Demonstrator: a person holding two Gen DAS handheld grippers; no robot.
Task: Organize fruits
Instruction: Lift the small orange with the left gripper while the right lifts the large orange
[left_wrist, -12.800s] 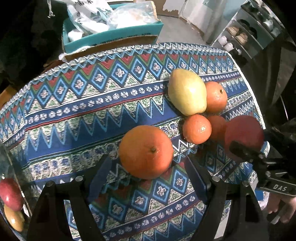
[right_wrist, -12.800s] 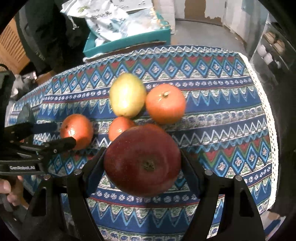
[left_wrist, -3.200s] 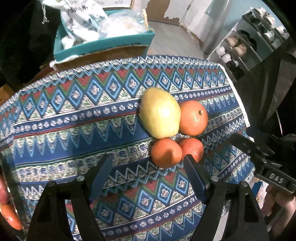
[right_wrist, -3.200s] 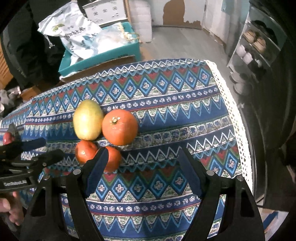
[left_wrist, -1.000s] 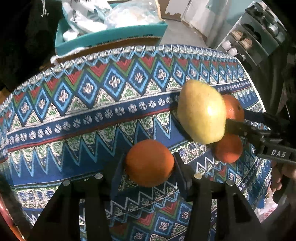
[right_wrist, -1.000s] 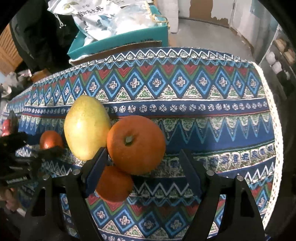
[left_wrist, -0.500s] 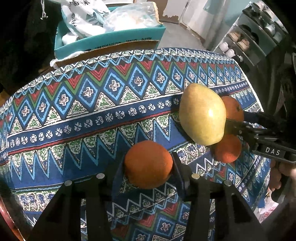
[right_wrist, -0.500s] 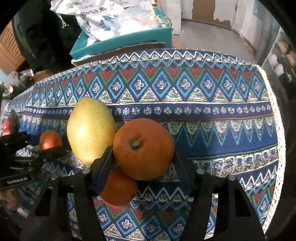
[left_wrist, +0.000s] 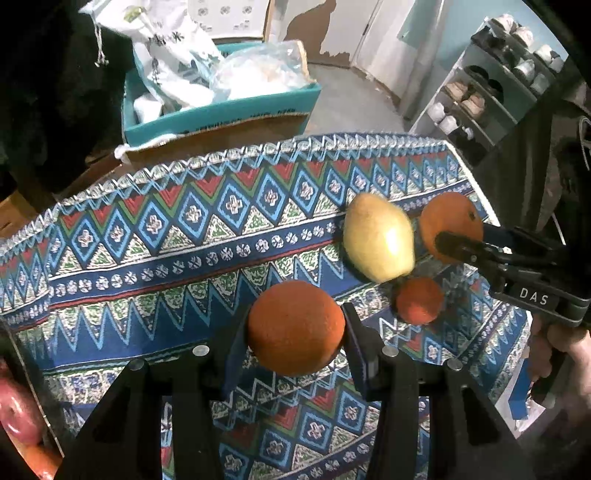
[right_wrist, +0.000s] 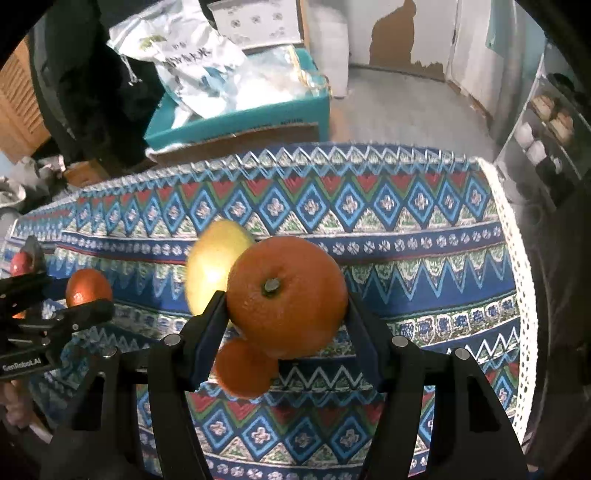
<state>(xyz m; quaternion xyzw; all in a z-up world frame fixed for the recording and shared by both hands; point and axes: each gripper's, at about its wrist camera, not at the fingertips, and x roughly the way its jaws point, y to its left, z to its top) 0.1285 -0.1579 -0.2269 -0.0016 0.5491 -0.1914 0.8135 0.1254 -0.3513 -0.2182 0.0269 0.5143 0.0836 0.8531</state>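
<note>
the left gripper (left_wrist: 295, 332) is gripping a tangerine (left_wrist: 295, 326) and the right gripper (right_wrist: 286, 306) an orange (right_wrist: 286, 295), leaving a pear (left_wrist: 378, 240) and small tangerine (left_wrist: 419, 300) near the tablecloth's (left_wrist: 147, 236) right edge.

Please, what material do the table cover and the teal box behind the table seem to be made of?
The table cover looks like woven or printed fabric, matte, with a geometric pattern and a white lace-like edge; which of the two I cannot tell. The teal box seems to be cardboard: a plain brown flap shows below its coloured wall, and its surface looks dull, not glossy.
</note>
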